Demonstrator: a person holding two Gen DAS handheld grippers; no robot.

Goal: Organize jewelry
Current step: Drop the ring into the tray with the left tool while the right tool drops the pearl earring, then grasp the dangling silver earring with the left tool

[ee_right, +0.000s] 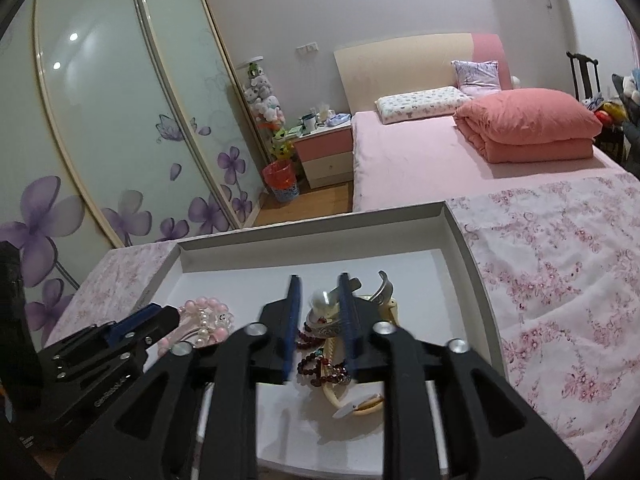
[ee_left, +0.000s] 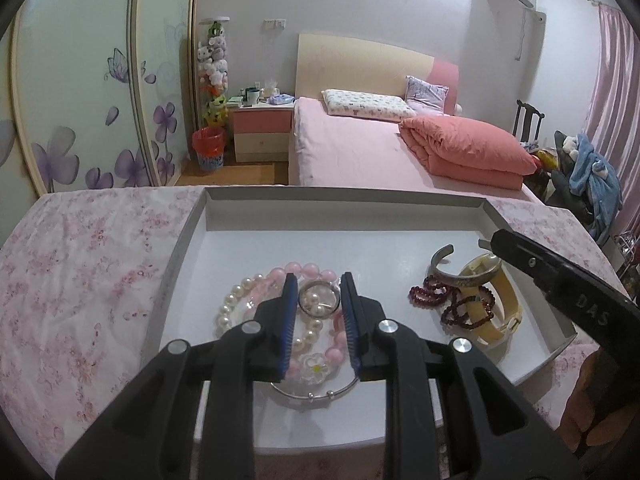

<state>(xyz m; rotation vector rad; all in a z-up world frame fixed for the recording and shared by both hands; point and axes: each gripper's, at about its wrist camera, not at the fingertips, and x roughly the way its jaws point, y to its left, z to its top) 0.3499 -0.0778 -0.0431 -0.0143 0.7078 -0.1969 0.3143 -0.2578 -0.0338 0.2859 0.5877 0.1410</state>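
Inside the white tray, left gripper fingers spread around a silver ring lying flat; right gripper fingers spread above the silver cuff, untouched.

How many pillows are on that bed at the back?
2. A flat patterned pillow lies by the headboard, and a lilac square pillow leans against the headboard just to its right. The folded coral quilt might hide another behind it.

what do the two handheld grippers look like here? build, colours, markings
Both match: the left gripper and right gripper have black plastic bodies with triangular cutouts, round silver pivot pins, and two flat fingers faced with ribbed blue pads. Embossed lettering marks the right one's side, only partly legible. No cables show.
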